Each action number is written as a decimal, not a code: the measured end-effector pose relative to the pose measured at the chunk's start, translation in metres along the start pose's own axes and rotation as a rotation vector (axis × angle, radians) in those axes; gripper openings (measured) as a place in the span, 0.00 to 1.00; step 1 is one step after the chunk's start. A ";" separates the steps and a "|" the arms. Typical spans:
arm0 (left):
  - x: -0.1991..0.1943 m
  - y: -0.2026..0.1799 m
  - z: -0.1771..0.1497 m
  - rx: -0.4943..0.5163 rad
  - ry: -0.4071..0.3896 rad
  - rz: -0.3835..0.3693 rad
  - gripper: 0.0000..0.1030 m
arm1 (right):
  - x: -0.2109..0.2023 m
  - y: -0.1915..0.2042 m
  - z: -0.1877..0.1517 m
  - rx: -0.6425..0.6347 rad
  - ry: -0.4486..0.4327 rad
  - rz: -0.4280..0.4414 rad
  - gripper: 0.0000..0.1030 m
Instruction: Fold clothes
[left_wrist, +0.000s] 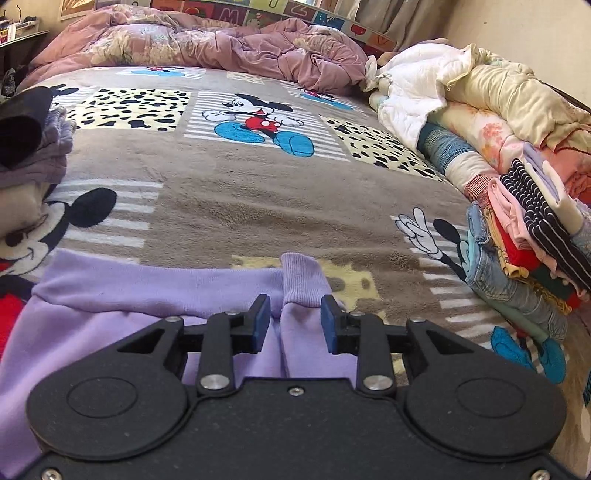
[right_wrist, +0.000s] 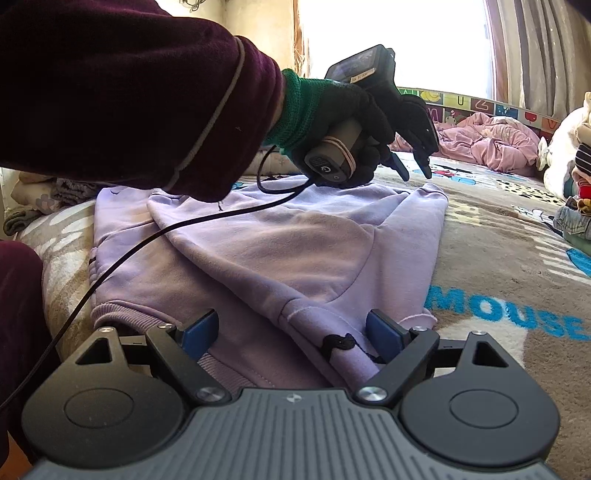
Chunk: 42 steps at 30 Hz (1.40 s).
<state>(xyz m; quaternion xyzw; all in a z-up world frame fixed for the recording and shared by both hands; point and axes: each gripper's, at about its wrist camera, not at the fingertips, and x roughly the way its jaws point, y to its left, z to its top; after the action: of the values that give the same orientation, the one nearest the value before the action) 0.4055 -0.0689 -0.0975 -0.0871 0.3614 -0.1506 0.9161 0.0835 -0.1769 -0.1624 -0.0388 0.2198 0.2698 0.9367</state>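
1. On the bed, near its front edge, a lilac hoodie (right_wrist: 280, 251) lies spread over the Mickey Mouse blanket (left_wrist: 258, 192), partly doubled over itself, one ribbed cuff (left_wrist: 301, 280) turned up on top.
2. Relation that matters: the hoodie sits directly ahead of and under both tools. Its long axis runs roughly from the right tool (right_wrist: 291, 332) away toward the left tool (left_wrist: 295, 323), one at each end.
3. Left tool: jaws moderately open, straddling the sleeve just behind the cuff, pads not pressing the cloth. Holds nothing.
4. Right tool: jaws wide apart over the near edge, where a black drawstring (right_wrist: 340, 341) lies on a lilac fold. Grips nothing; contact with the cloth cannot be told.
5. Beside the hoodie, toward the wall, stands a stack of folded clothes (left_wrist: 532, 258).
6. Judgement: hoodie partly folded; either tool could close on the cloth beneath it.
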 end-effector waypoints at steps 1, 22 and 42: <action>-0.007 0.004 -0.001 -0.005 -0.003 0.003 0.26 | -0.001 0.001 0.000 -0.004 -0.001 -0.002 0.84; -0.232 0.113 -0.098 -0.338 -0.204 0.027 0.43 | -0.027 0.007 0.004 -0.054 -0.053 -0.064 0.83; -0.236 0.188 -0.173 -0.591 -0.179 0.119 0.48 | -0.033 0.017 -0.006 -0.096 -0.029 -0.074 0.83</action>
<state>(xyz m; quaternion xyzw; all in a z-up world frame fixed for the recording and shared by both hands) 0.1624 0.1788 -0.1232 -0.3412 0.3119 0.0228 0.8864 0.0472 -0.1802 -0.1530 -0.0878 0.1917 0.2456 0.9462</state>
